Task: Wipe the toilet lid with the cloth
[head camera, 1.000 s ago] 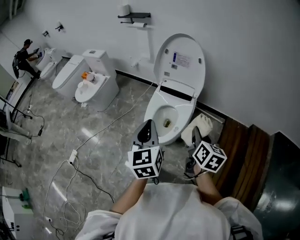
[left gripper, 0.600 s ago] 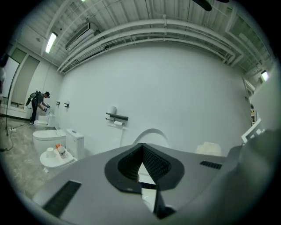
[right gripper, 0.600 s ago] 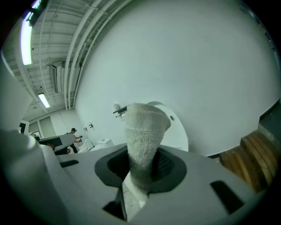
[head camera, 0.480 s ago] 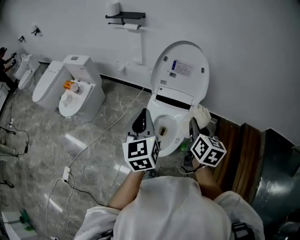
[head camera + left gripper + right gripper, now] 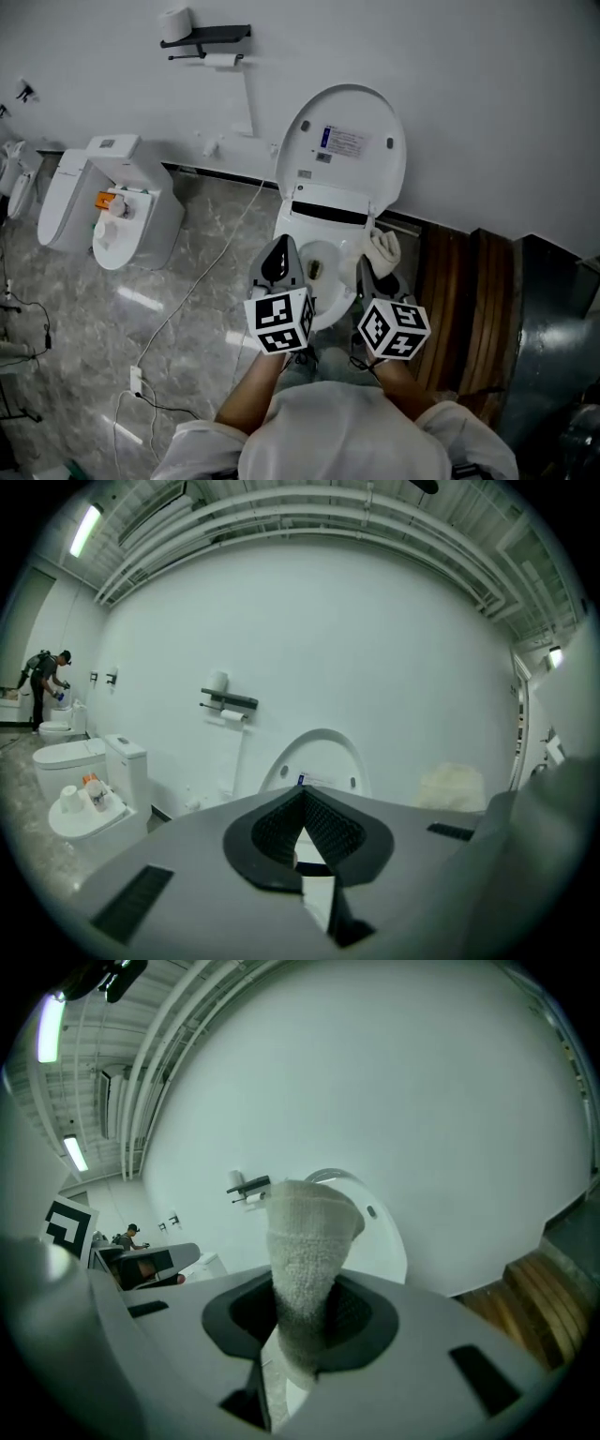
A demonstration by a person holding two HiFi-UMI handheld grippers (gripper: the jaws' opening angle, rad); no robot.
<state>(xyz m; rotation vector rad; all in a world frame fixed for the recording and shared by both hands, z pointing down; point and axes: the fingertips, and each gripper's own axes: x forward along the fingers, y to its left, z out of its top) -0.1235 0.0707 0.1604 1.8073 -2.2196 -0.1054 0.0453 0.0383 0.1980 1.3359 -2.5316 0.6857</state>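
The white toilet lid (image 5: 342, 141) stands raised against the wall, above the open bowl (image 5: 323, 272). My right gripper (image 5: 370, 270) is shut on a cream cloth (image 5: 382, 249), which hangs over the right side of the seat, just below the lid. In the right gripper view the cloth (image 5: 305, 1251) sticks up out of the jaws in front of the lid (image 5: 382, 1234). My left gripper (image 5: 283, 247) is shut and empty, over the bowl's left rim. The left gripper view shows its closed tips (image 5: 302, 801) aimed at the lid (image 5: 317, 754).
A second toilet (image 5: 112, 211) with an orange item on it stands at left. A paper holder (image 5: 202, 42) is on the wall. A cable (image 5: 187, 291) runs across the marble floor. Wooden boards (image 5: 469, 281) and a dark metal panel (image 5: 553, 347) lie to the right. A distant person (image 5: 47, 679) works.
Both grippers have moved forward toward the toilet. The cloth has gone from beside the bowl's front right up to the right side of the seat near the lid's hinge.
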